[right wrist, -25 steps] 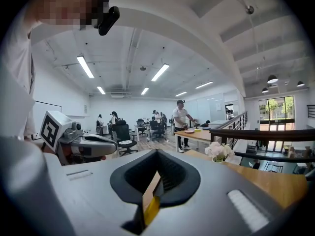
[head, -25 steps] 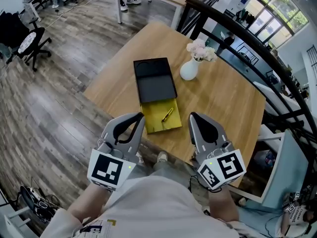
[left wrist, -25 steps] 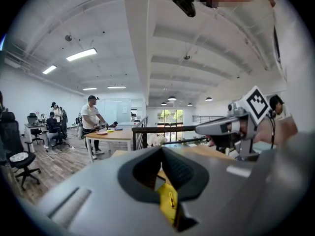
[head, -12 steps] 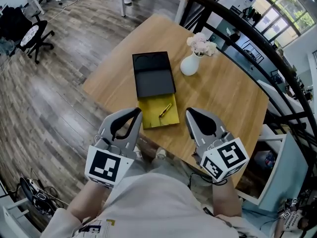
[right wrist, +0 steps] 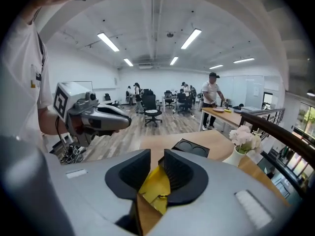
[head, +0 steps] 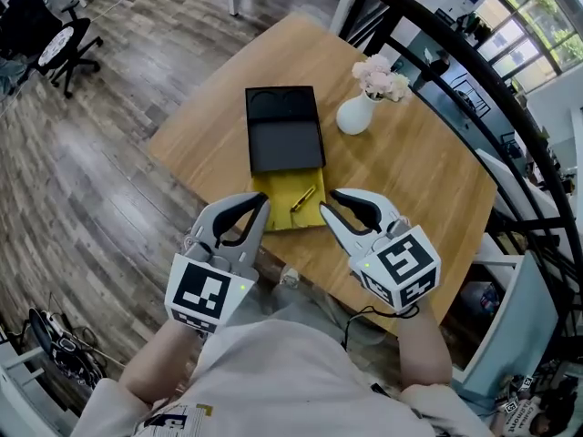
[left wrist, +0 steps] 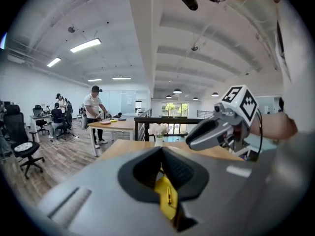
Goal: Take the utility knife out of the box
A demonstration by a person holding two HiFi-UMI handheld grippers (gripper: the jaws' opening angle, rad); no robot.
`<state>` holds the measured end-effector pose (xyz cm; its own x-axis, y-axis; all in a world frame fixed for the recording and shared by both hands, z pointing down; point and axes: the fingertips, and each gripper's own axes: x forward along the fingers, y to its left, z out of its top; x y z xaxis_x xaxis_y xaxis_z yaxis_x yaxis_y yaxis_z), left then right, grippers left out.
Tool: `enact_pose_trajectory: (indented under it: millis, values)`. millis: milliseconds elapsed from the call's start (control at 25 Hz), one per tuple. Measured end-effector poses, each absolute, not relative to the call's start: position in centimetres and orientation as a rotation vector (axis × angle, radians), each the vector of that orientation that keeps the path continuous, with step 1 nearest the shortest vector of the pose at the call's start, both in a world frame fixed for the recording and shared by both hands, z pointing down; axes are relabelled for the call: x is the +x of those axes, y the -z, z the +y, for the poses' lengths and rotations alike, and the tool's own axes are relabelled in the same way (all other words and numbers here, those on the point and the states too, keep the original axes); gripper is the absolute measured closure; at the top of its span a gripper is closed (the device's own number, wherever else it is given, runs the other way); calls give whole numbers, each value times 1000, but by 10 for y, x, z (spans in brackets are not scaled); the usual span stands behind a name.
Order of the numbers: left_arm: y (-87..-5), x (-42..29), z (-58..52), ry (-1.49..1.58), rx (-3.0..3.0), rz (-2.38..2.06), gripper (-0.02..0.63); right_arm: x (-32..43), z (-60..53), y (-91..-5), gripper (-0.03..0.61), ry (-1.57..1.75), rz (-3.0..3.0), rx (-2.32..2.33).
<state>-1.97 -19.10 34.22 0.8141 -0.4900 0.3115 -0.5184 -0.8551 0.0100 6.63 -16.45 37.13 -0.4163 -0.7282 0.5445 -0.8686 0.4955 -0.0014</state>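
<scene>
Head view puts the utility knife (head: 303,198) slantwise in the yellow tray (head: 276,189) of the box (head: 283,135), near the tabletop (head: 410,180) edge. The right tool (head: 333,202), empty, has just been spreading its jaws beside the tray. The left tool (head: 260,206) is pressed together on nothing. The knife looks slim, rigid, light and probably slick, so a pinch across its middle seems best.

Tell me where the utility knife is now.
In the head view, the utility knife lies on the box's yellow insert, just below its black part, near the close edge of the table.
</scene>
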Motion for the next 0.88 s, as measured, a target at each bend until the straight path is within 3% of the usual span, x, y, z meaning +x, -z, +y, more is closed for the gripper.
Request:
enact_pose_trajectory:
  millis: [200,880]
  values:
    - [-362,-14,-202,-485,2871,-814,612,71,-178,-414,468,-383,-2194,1180]
    - [-477,5,-229,-703,2741,-734,612,88,-206,-567,471,-374,-1971,822]
